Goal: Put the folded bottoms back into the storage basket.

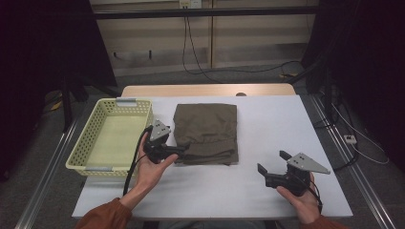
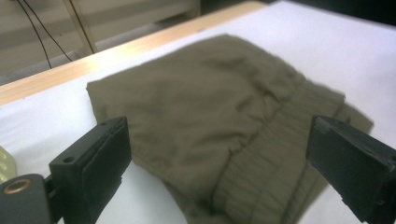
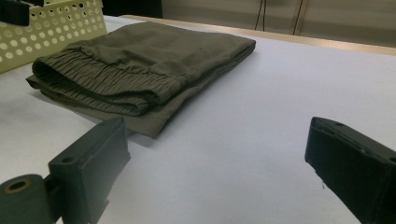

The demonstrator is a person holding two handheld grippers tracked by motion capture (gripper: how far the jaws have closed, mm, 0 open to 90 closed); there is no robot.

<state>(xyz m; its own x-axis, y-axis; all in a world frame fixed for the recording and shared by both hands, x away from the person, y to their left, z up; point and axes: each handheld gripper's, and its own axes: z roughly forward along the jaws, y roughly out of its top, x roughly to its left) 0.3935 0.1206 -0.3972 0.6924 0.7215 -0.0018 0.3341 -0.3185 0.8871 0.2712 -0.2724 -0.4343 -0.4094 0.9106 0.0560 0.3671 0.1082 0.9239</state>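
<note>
White covering spreads over the worktop (image 1: 267, 143), with dim floor around it. At the near left corner of the folded olive garment (image 1: 206, 132), the left gripper (image 1: 177, 150) gapes wide, jaws either side of the elastic waistband, clasping nothing. Well to the right, the right gripper (image 1: 271, 162) hangs wide open and empty. Beside the garment sits a yellow basket (image 1: 90, 138).

one folded garment (image 1: 206, 132); one basket (image 1: 81, 148); two claws

Lab: black curtains (image 1: 43, 47), trailing cables (image 1: 200, 62)
</note>
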